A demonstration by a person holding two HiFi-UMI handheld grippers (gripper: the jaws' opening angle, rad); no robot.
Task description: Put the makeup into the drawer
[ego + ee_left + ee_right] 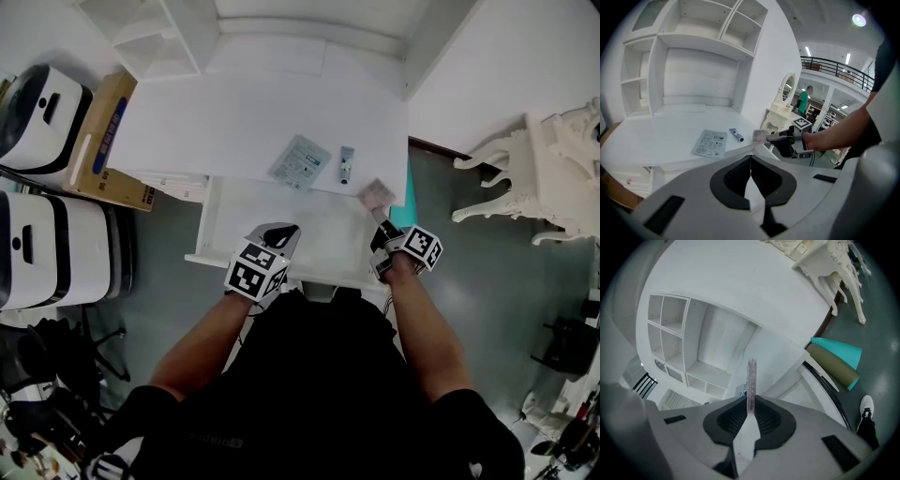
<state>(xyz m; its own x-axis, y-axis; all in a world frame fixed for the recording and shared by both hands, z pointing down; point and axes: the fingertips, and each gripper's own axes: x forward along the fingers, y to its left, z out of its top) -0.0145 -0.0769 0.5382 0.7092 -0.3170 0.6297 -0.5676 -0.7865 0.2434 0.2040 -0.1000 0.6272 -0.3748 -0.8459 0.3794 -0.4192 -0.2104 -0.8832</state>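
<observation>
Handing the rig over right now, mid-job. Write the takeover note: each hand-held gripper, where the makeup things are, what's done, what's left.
Left hand-held gripper: shut, empty, near the front edge of the open drawer.
Right hand-held gripper: shut on a thin flat pinkish makeup piece, held off the surface by the front right edge of the desk.
On the desk: sachet and small tube, side by side near the front edge.
Done: drawer open, flat piece in grip. No makeup visible in the drawer.
Left: put the flat piece in the drawer, then probably the sachet and tube.
</observation>
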